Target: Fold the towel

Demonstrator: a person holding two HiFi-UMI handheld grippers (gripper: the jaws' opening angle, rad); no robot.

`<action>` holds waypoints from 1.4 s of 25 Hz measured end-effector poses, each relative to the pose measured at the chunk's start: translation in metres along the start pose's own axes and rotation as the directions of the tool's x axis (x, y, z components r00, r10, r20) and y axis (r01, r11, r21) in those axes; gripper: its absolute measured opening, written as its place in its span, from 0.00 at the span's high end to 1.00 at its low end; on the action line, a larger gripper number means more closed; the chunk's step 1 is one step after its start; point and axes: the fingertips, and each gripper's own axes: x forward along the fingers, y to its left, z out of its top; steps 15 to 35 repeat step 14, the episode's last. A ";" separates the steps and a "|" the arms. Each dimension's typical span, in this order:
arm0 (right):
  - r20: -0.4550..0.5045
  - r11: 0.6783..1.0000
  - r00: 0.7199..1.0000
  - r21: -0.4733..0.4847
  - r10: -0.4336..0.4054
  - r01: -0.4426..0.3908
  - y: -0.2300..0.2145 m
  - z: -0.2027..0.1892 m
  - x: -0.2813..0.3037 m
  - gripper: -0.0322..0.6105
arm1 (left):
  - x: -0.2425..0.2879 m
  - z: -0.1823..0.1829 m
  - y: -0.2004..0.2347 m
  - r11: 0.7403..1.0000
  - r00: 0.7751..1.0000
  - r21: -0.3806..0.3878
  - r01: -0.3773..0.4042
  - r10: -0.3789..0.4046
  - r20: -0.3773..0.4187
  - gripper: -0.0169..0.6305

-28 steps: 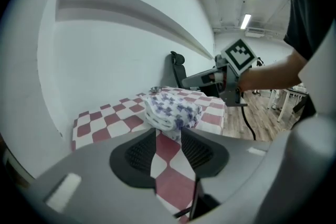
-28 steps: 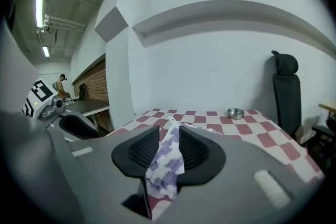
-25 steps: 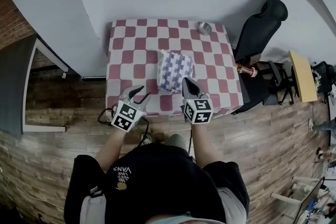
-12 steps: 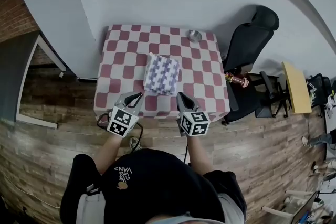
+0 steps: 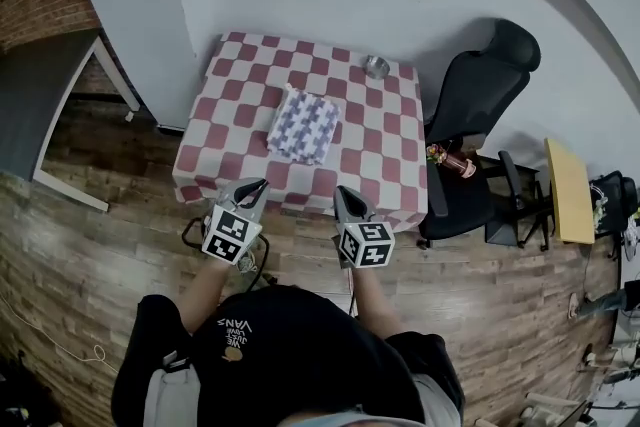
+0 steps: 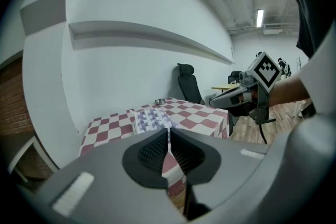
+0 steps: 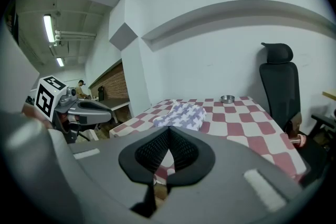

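Note:
The folded purple-and-white patterned towel (image 5: 303, 126) lies on the red-and-white checked table (image 5: 250, 85), near its middle. It also shows in the left gripper view (image 6: 152, 119) and the right gripper view (image 7: 184, 113). Both grippers hang in front of the table's near edge, over the wooden floor and apart from the towel. My left gripper (image 5: 255, 187) (image 6: 169, 136) is shut with nothing between its pads. My right gripper (image 5: 345, 196) (image 7: 169, 136) is likewise shut and empty.
A small metal bowl (image 5: 377, 67) stands at the table's far right corner. A black office chair (image 5: 480, 85) is right of the table, with a pinkish object (image 5: 452, 159) on a low stand beside it. A white wall runs behind, and a yellow desk (image 5: 567, 177) is further right.
Both grippers have drawn back from the table's edge toward the person, who has stepped back. The left jaws, open a second ago, have shut. The towel has stayed put.

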 end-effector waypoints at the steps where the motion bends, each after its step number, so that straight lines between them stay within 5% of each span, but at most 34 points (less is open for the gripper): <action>1: -0.002 1.000 1.000 -0.004 0.009 -0.009 0.000 -0.002 -0.003 0.94 | -0.003 -0.001 -0.004 1.000 1.000 -0.001 -0.011 0.011 0.000 0.95; 14: 0.008 0.996 0.997 -0.048 0.075 -0.075 0.011 -0.005 -0.021 0.94 | -0.029 -0.008 -0.023 0.994 0.993 -0.009 -0.113 0.113 0.018 0.95; 35: 0.008 0.996 0.997 -0.048 0.075 -0.075 0.011 -0.005 -0.021 0.94 | -0.029 -0.008 -0.023 0.994 0.993 -0.009 -0.113 0.113 0.018 0.95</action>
